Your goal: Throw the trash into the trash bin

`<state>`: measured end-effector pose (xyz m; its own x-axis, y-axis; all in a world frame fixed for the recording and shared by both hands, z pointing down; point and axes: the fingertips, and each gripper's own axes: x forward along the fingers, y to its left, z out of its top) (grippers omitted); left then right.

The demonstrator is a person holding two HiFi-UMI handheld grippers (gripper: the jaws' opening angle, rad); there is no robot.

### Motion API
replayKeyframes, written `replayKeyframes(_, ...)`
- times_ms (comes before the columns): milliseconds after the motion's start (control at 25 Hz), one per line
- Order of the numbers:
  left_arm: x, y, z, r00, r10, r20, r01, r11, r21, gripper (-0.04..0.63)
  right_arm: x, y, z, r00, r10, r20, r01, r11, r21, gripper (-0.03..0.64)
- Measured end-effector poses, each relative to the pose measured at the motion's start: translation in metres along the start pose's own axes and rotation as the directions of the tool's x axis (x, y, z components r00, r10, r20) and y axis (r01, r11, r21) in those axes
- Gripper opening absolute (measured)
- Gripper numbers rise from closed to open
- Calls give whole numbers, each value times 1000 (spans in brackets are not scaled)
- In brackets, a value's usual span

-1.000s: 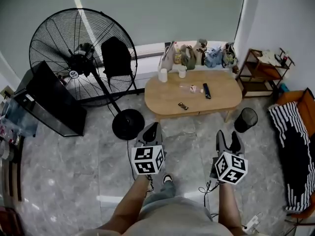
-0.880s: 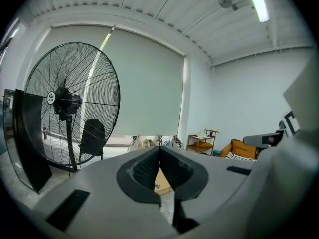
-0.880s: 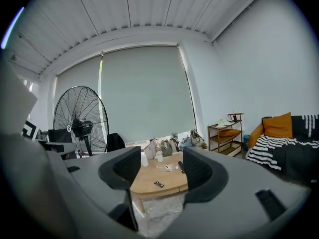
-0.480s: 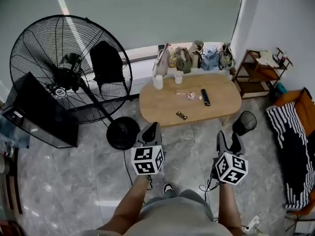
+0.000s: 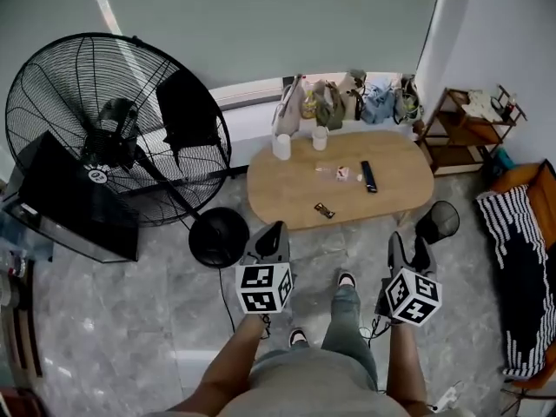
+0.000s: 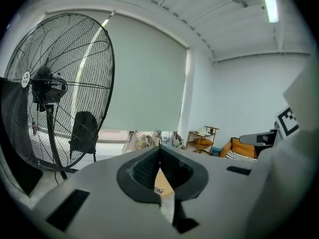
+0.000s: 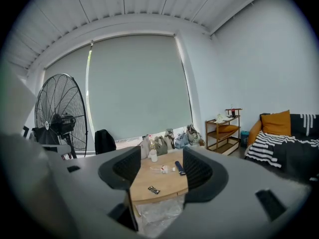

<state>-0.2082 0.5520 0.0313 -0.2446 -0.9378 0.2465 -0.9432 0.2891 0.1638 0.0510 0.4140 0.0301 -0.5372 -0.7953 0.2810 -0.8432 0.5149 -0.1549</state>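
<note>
A low oval wooden table stands ahead of me. On it lie a small dark wrapper, a clear packet and a dark remote, with two white cups at the back. A black mesh trash bin stands on the floor at the table's right end. My left gripper is shut and empty, held short of the table. My right gripper is open and empty, close to the bin. In the right gripper view the wrapper and the table show between the jaws.
A big black floor fan and a dark box fill the left. Bags line the sill behind the table. A wooden shelf and a striped blanket on a sofa are on the right.
The person has stepped toward the table, and a leg and shoe now show between the grippers. Both grippers keep their pose and jaw states.
</note>
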Motion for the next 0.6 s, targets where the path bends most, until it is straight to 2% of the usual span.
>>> replayKeyframes(280, 53, 9, 6, 997, 71, -5, -71, 997, -22, 18, 83, -16, 23, 999, 50, -10, -50, 999, -16, 270)
replayKeyframes(600, 143, 3, 25, 986, 164, -15, -164, 985, -59, 18, 190, -34, 57, 986, 160, -53, -163, 985, -56, 270)
